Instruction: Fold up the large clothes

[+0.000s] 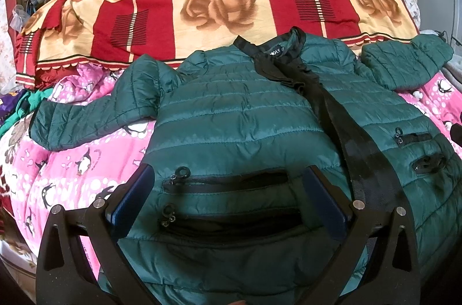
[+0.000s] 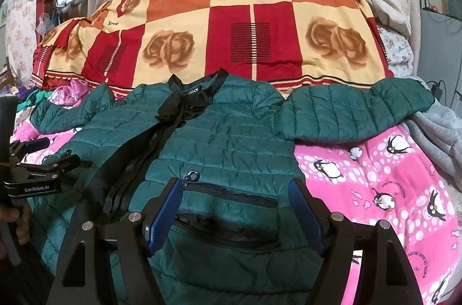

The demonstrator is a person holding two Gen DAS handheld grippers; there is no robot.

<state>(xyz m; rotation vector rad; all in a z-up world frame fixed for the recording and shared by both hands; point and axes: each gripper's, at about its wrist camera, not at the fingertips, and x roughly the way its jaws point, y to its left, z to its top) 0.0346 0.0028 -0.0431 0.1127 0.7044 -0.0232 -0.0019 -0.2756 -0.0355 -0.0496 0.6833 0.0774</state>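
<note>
A dark green quilted puffer jacket [image 1: 231, 114] lies front-up on the bed, collar away from me, black zipper band down the middle, both sleeves spread out to the sides. It also shows in the right wrist view [image 2: 231, 137]. My left gripper [image 1: 228, 175] is open, its blue pads on either side of the jacket's left-side zip pockets near the hem. My right gripper [image 2: 236, 186] is open over the right-side pockets near the hem. The left gripper also shows at the left edge of the right wrist view [image 2: 43, 160].
The jacket rests on a pink penguin-print blanket [image 2: 375, 183]. A red, orange and cream rose-print quilt [image 2: 219, 33] is piled behind the collar. A grey garment [image 2: 436, 132] lies at the right. Curtains and hanging bags stand behind the bed.
</note>
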